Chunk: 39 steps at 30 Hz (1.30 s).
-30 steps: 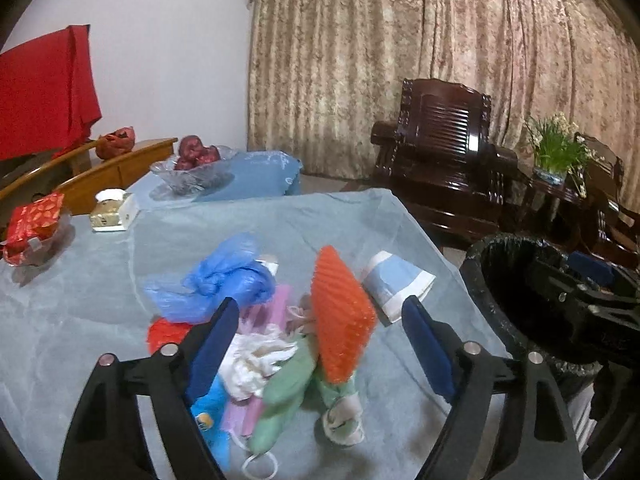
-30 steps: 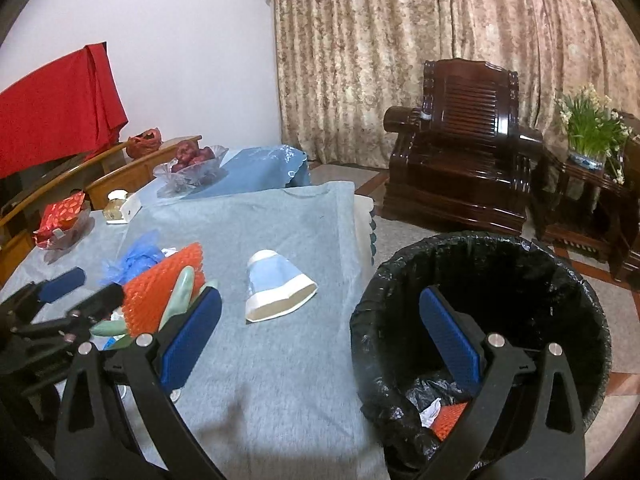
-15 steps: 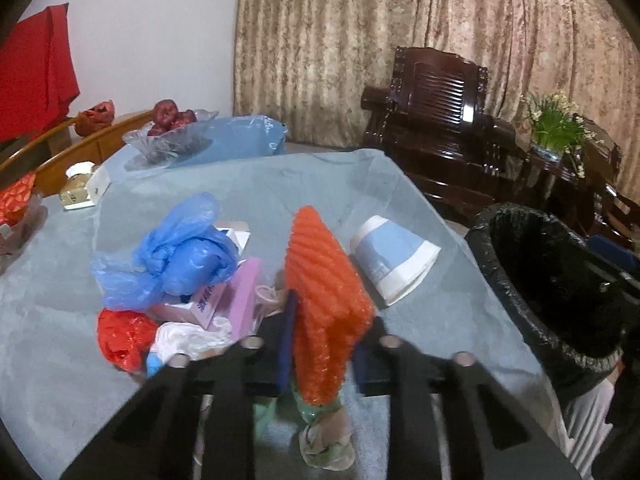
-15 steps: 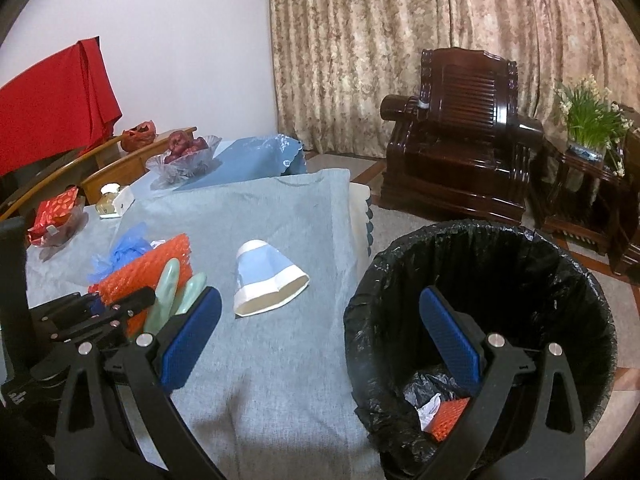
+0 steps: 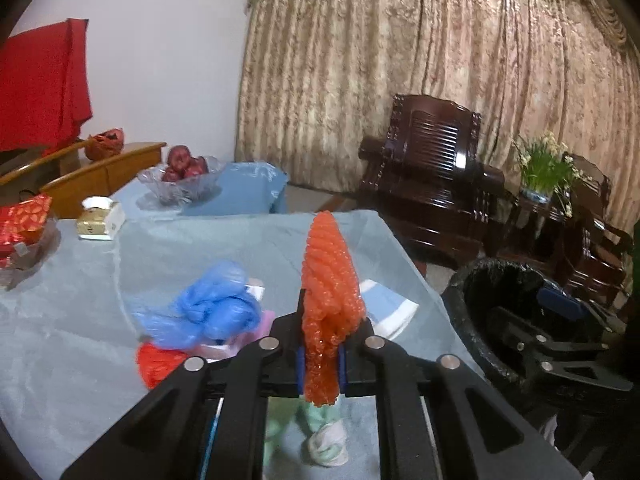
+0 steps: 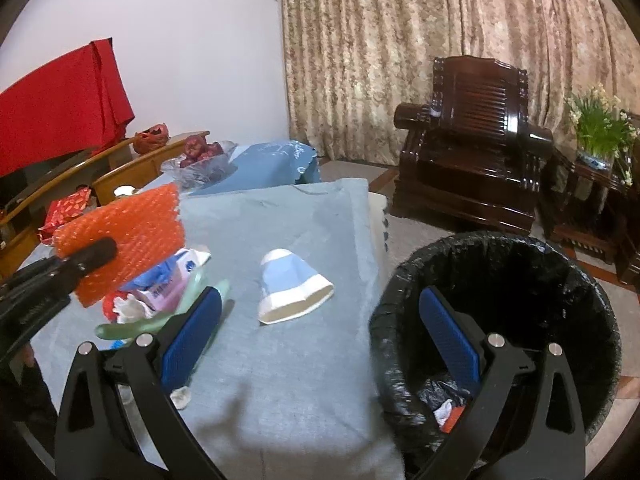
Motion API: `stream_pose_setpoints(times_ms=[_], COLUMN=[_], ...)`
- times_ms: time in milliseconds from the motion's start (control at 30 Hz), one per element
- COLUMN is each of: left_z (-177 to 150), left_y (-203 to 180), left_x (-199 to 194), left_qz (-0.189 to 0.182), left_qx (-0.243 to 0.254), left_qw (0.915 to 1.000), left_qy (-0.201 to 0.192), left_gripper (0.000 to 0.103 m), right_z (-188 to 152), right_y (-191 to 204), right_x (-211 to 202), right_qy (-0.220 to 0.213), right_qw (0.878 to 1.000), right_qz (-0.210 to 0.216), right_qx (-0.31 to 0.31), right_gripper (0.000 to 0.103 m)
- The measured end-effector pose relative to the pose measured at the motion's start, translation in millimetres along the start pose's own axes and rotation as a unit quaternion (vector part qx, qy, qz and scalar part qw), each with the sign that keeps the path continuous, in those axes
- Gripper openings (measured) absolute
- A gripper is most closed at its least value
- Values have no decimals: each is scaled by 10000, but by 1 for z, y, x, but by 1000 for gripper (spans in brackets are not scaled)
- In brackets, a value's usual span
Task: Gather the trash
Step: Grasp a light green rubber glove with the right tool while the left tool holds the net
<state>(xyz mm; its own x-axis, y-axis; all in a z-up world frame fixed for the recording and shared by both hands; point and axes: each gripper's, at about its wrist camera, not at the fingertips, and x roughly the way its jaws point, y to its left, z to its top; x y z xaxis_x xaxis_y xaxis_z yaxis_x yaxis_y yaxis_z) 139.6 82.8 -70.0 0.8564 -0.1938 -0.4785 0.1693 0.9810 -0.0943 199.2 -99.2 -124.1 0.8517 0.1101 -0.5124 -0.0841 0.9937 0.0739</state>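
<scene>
Both left gripper (image 5: 320, 354) pads had just closed on my orange bubble wrap (image 5: 329, 292), beside the bin (image 6: 496, 320); my right gripper (image 6: 320, 336) gaped

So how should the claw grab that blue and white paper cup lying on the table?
The paper cup lies on its side, squashed, its open mouth facing the trash bin. Probably best to come down from above and pinch across the squashed white rim, one pad on each side; the open right claw is nearest.

Can't see my left tongs' (image 5: 320, 360) pads – orange bubble wrap (image 5: 330, 300) covers them. Paper cup (image 5: 390, 310) half hidden behind it. Bin (image 6: 496, 320) contents too dark to ID; its rim cut off at frame btm.
</scene>
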Motion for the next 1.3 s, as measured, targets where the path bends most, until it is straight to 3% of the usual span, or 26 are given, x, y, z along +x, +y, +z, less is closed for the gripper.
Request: stream_pose_setpoints(times_ms=[400,600,867,1300], left_z=[-25,-42,-64,-68], left_y=[59,85,101,108], left_x=[-39,-50,-46,-37], left_qz=[852,1160,1198,1122], left_qx=[-162,-237,-418,-442], left_qw=[9962,9929,9915,9920], left_qy=[28,101,277,369], left_gripper=[11,11,11,11], right_z=[-5,-19,-41,-60], right_y=[68,98,112,129], right_x=[8,18,41,84], right_qy=[8,166,526,1273], right_qw=[9985,9971,9954,9874], right_qz=[454,470,394,549], right_qx=[-295,-581,-691,-766], right_gripper=[96,96,83,60])
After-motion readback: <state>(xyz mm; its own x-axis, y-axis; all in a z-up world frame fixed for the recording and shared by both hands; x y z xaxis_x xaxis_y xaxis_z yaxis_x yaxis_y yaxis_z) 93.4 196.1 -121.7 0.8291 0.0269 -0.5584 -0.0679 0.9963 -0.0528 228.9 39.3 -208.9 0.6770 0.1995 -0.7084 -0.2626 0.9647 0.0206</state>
